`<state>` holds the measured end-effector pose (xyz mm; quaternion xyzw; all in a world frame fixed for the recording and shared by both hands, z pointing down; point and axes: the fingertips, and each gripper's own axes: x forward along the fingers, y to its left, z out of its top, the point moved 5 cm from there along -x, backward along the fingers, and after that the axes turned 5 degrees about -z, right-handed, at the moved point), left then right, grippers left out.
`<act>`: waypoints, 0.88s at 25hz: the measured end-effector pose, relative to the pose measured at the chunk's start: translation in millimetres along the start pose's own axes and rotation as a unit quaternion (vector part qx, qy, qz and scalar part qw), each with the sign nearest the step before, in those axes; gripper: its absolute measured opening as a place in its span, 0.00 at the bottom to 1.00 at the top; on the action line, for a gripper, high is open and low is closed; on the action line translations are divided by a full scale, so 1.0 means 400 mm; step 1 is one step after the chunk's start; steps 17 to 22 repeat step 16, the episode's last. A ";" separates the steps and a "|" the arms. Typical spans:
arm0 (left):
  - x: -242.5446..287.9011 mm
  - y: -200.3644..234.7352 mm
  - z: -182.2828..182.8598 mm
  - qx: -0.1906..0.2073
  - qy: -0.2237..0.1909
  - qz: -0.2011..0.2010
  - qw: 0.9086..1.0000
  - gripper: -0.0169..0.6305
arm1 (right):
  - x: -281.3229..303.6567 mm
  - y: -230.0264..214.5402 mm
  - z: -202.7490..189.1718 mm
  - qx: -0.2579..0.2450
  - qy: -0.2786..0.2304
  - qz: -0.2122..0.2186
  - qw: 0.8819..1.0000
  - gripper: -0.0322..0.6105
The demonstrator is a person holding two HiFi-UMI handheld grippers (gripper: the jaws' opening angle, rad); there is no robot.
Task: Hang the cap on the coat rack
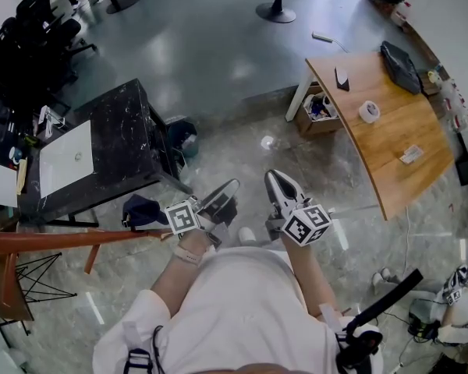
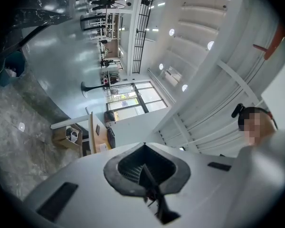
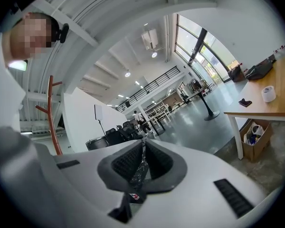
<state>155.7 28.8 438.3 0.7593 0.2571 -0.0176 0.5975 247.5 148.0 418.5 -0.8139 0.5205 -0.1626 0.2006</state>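
- Red-brown wooden coat rack (image 1: 62, 240): pole at far left.
- Dark navy cap (image 1: 143, 210): just beside the pole; can't tell if it's hooked.
- Left gripper (image 1: 230, 187): jaws together, empty.
- Right gripper (image 1: 274, 179): same; hang is likely either done or unstarted.

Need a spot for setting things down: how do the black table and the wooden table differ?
The black table is dark, marbled and rectangular; the wooden table is light brown with a curved edge. The black table carries a white sheet; the wooden table a tape roll and a black bag. Both have bare space.
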 end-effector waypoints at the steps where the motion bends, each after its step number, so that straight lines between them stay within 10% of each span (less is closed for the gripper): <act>1: -0.001 -0.002 0.001 0.000 0.000 0.000 1.000 0.04 | 0.000 0.001 -0.001 0.002 0.001 0.001 1.000 0.10; 22: -0.016 -0.005 0.012 -0.004 -0.014 0.004 1.000 0.04 | 0.019 0.006 -0.006 0.006 0.016 0.013 1.000 0.10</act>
